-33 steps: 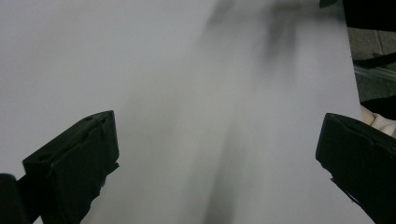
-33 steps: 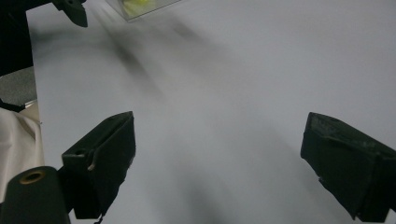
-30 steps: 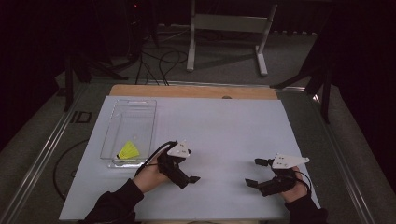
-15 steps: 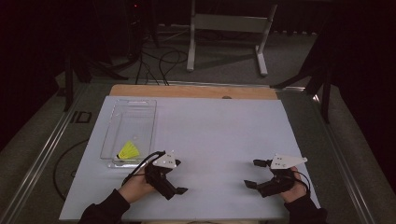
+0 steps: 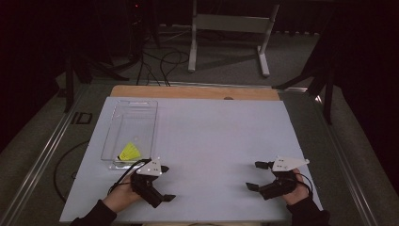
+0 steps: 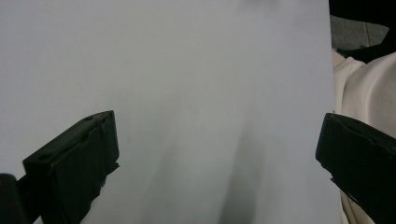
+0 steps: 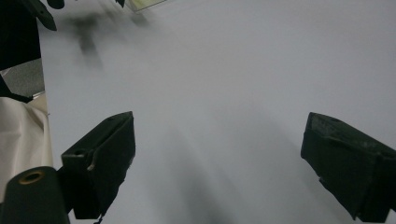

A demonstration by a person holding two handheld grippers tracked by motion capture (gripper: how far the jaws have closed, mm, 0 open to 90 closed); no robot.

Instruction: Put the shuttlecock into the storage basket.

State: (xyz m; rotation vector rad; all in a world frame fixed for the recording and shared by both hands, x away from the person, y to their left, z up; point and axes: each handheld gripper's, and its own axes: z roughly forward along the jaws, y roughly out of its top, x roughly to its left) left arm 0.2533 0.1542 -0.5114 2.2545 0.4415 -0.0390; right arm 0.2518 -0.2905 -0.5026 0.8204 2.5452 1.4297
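Both pairs of jaws are standing wide apart and gripping nothing, only bare white table [image 5: 211,136] lying between them. The left gripper [image 5: 157,190] is resting at the near edge just below the clear tray [image 5: 150,125], seemingly parked. The yellow object [image 5: 129,152] is lying at the tray's near end. The right gripper [image 5: 256,176] is idling well apart, near the right edge.

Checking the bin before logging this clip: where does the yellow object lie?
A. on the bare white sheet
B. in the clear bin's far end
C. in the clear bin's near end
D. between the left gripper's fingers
C: the yellow object lies inside the clear bin at its near end, just beyond the left gripper.
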